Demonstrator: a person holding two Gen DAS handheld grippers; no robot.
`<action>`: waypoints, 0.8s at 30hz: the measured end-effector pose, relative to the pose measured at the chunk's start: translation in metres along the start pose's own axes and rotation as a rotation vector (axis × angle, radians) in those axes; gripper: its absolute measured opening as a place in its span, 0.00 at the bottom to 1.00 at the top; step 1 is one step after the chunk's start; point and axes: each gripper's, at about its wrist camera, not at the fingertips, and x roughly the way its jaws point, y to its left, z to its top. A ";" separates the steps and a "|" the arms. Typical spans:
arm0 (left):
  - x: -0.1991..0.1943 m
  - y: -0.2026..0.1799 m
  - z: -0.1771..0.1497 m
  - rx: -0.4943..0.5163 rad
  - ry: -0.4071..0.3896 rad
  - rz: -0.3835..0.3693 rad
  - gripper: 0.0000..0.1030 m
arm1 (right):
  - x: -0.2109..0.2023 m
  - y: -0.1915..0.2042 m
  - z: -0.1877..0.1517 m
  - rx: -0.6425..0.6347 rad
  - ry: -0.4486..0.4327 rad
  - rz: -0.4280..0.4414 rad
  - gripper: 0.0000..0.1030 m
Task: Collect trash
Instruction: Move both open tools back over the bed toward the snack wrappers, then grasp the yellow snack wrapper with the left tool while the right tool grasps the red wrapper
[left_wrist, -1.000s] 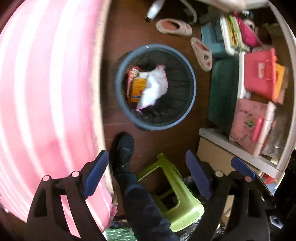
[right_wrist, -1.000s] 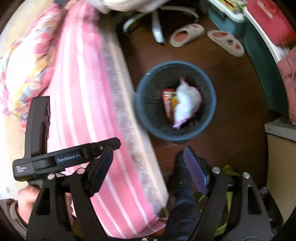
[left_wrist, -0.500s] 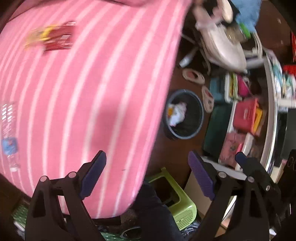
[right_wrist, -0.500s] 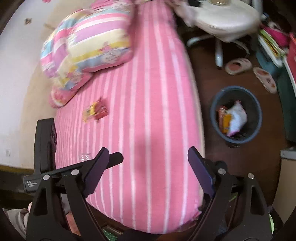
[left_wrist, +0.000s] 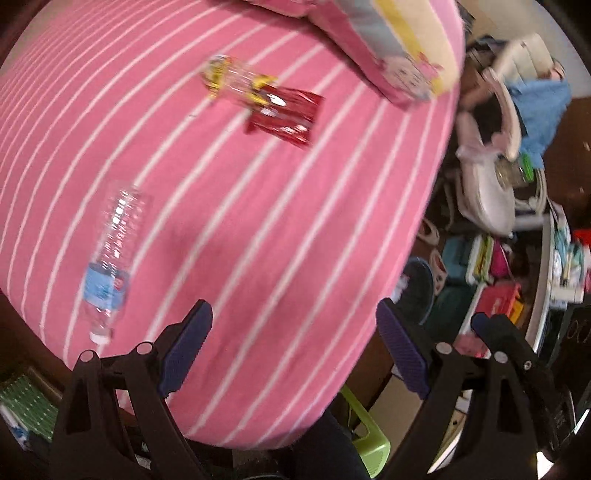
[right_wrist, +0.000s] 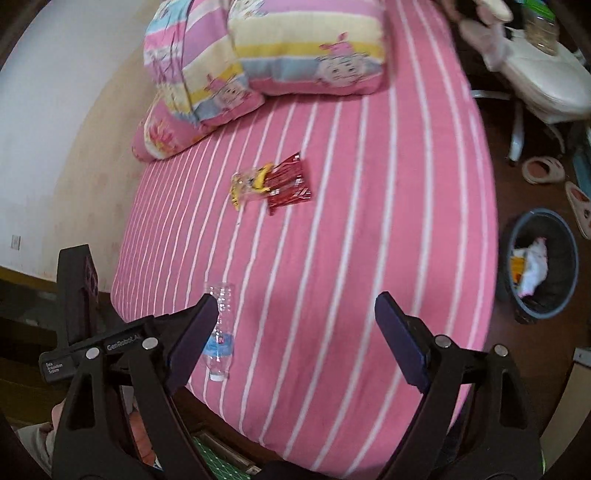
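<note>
Pink white-striped bed (right_wrist: 369, 229); striped cartoon pillows (right_wrist: 306, 55) at its head. Pair of slippers (right_wrist: 546, 170) on dark floor beside white chair (right_wrist: 543, 81). Green stool (left_wrist: 369, 443) by bed's foot.

1. Your left gripper (left_wrist: 293, 349) hangs over the pink striped bed (left_wrist: 258, 221), jaws wide, nothing between them.
2. At ten o'clock lies a clear plastic bottle (left_wrist: 110, 258).
3. At twelve o'clock, a red wrapper (left_wrist: 286, 114) touches a yellow wrapper (left_wrist: 236, 79).
</note>
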 end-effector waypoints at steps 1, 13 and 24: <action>0.001 0.007 0.007 -0.013 -0.005 -0.001 0.85 | 0.012 0.006 0.009 -0.013 0.011 0.001 0.84; 0.056 0.046 0.117 -0.095 -0.045 0.005 0.85 | 0.135 0.018 0.098 -0.077 0.094 -0.002 0.84; 0.115 0.068 0.245 -0.086 -0.112 0.108 0.85 | 0.268 0.003 0.166 -0.081 0.153 0.002 0.84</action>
